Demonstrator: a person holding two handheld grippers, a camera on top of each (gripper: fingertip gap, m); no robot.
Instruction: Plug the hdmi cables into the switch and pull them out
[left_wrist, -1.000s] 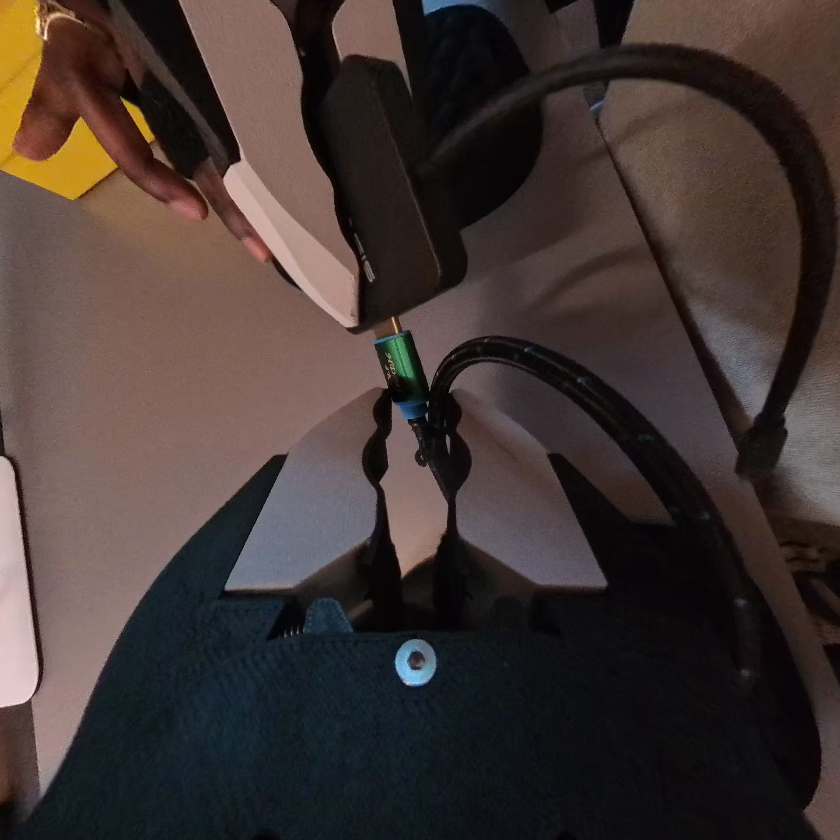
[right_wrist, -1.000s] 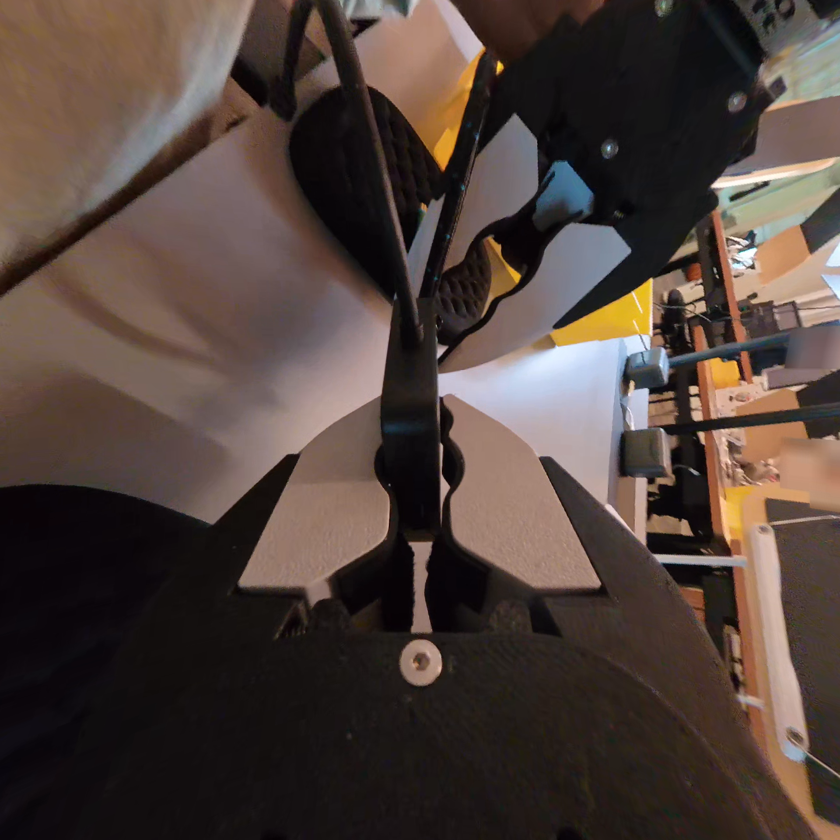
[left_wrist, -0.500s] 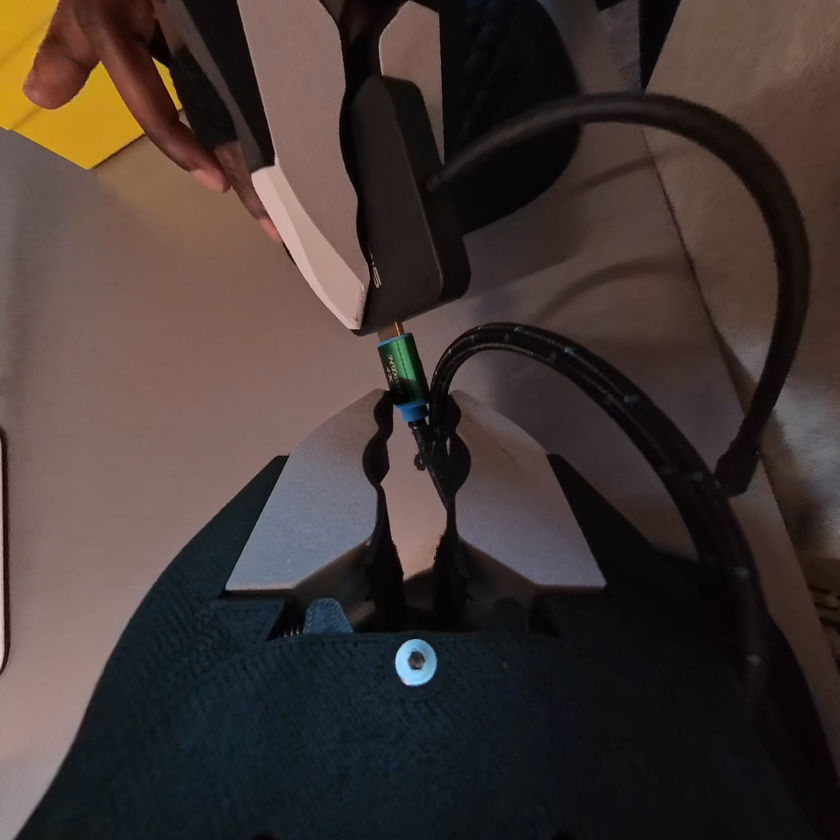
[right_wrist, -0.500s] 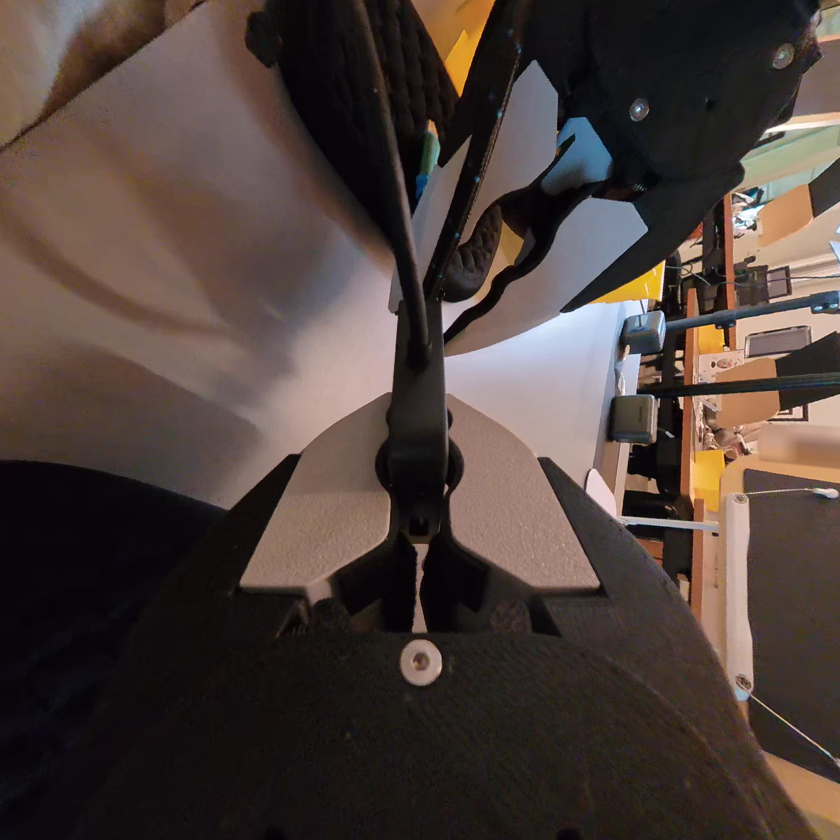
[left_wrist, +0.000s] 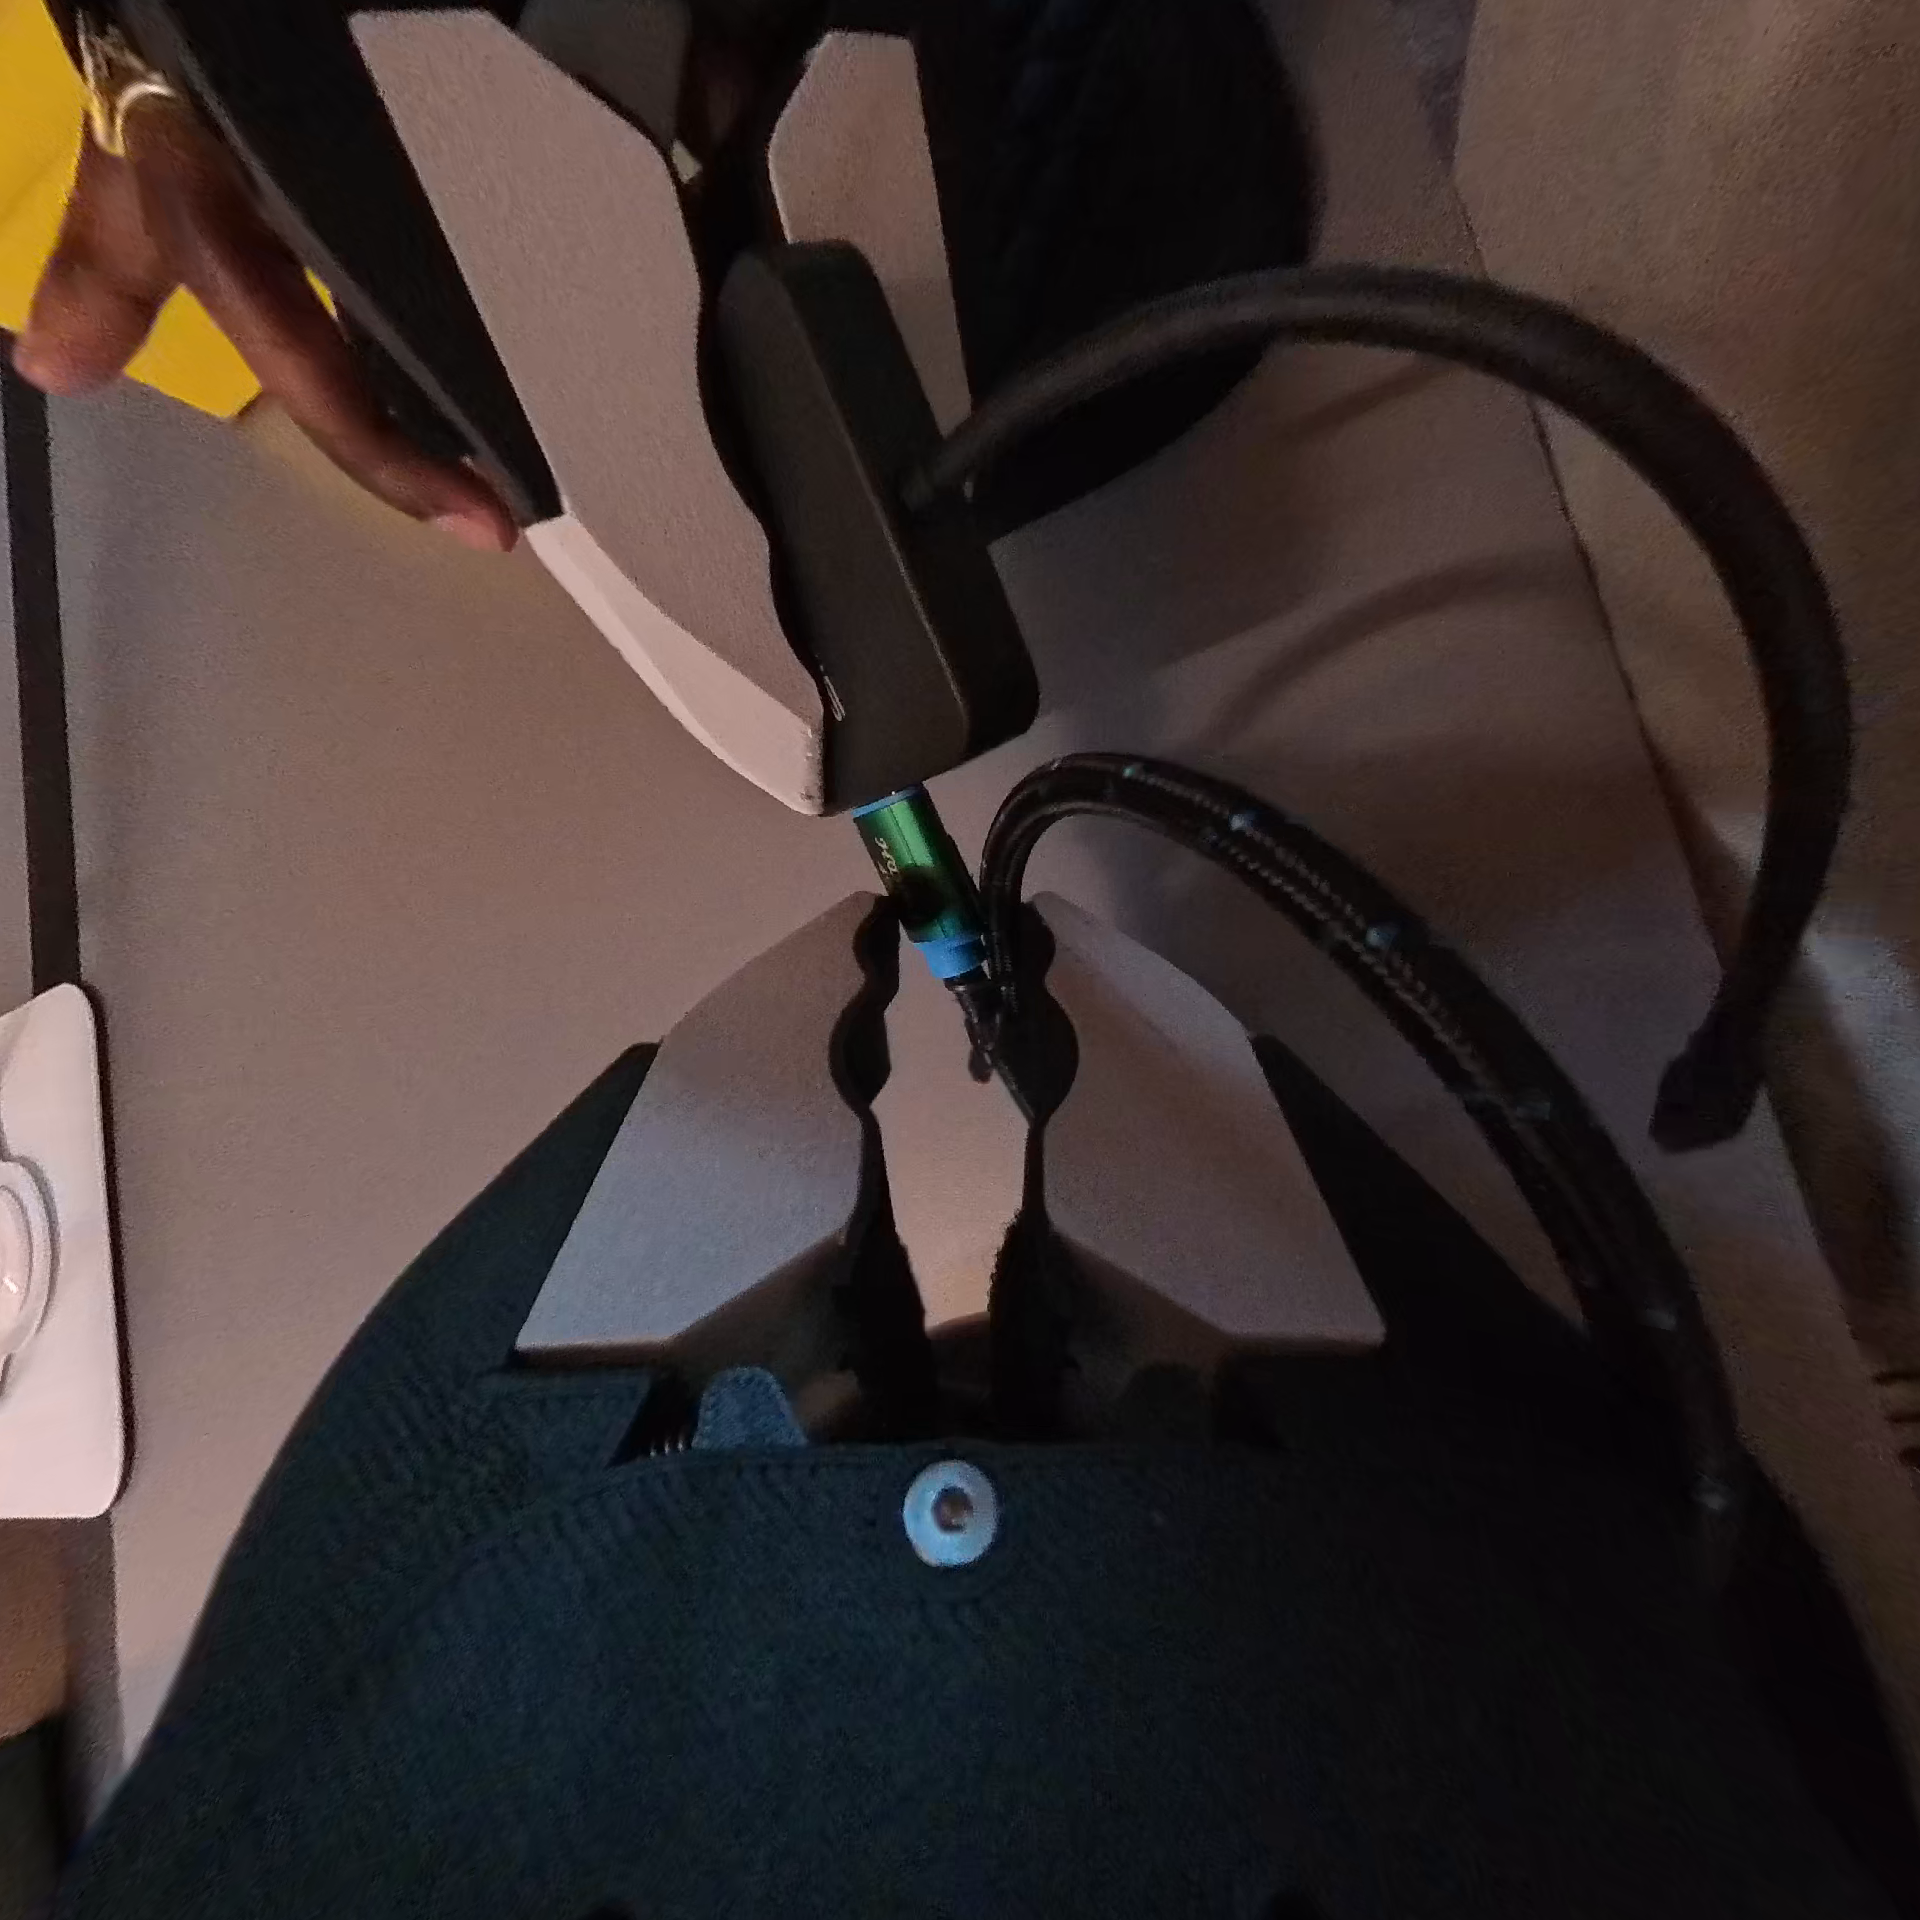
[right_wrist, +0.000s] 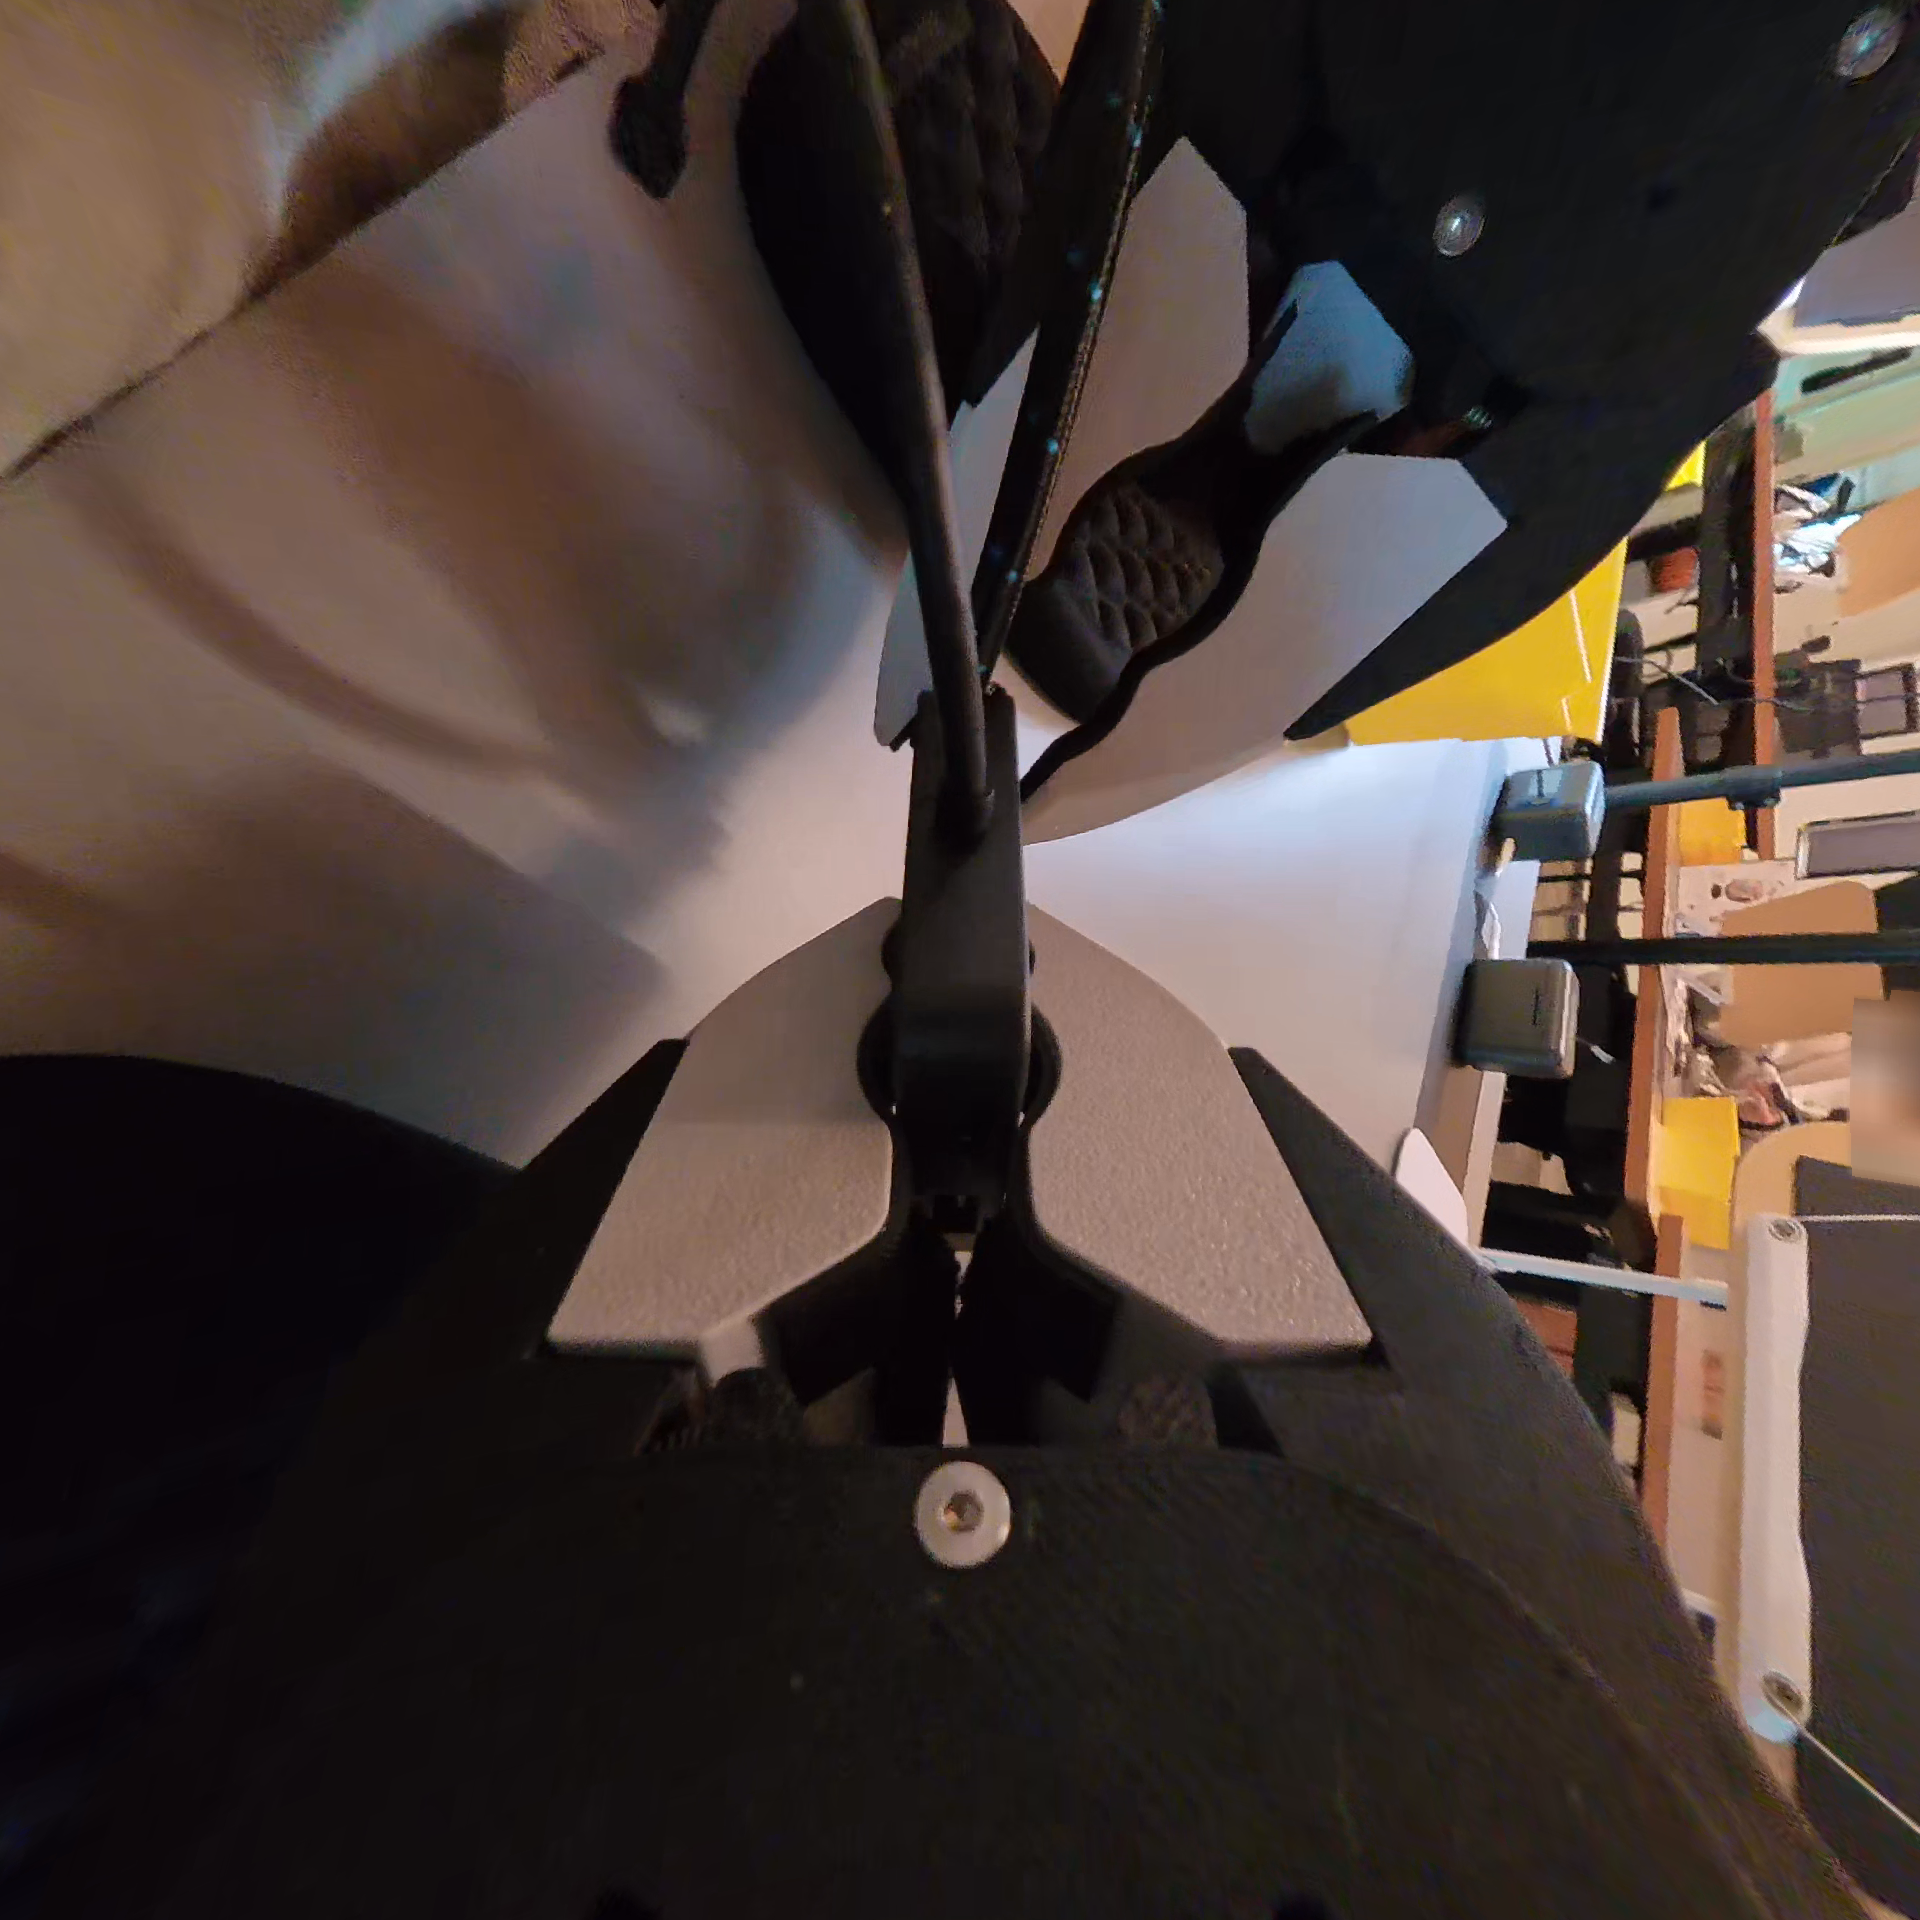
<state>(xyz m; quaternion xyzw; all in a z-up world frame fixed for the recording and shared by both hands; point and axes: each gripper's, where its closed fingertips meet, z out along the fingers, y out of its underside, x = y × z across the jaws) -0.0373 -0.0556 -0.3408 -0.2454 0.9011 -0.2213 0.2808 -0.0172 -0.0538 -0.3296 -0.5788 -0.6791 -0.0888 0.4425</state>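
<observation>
My right gripper (right_wrist: 961, 925) is shut on the black HDMI switch (right_wrist: 961, 987), which it holds edge-on above the table. In the left wrist view the switch (left_wrist: 873, 540) sits between the right gripper's white fingers (left_wrist: 603, 416). My left gripper (left_wrist: 956, 920) is shut on the rear end of a green HDMI plug (left_wrist: 914, 868) and its bent braided cable (left_wrist: 1299, 894). The plug's front end sits in the switch's lower port, and no metal tip shows. The switch's own black cable (left_wrist: 1662, 436) arcs right and ends in a loose plug (left_wrist: 1704, 1091).
A person's hand (left_wrist: 260, 343) holds the right gripper's handle. A yellow box (left_wrist: 31, 156) lies at the far left and a white object (left_wrist: 52, 1247) at the left edge. Beige cloth (left_wrist: 1714, 208) is on the right. The white table (right_wrist: 1247, 935) borders cluttered shelves (right_wrist: 1662, 935). Less than 4 cm separates the two grippers' tips.
The green plug has gone deeper into the switch; its gold tip showed before and is now hidden. The switch and right gripper have tilted and shifted slightly. Both grips are unchanged.
</observation>
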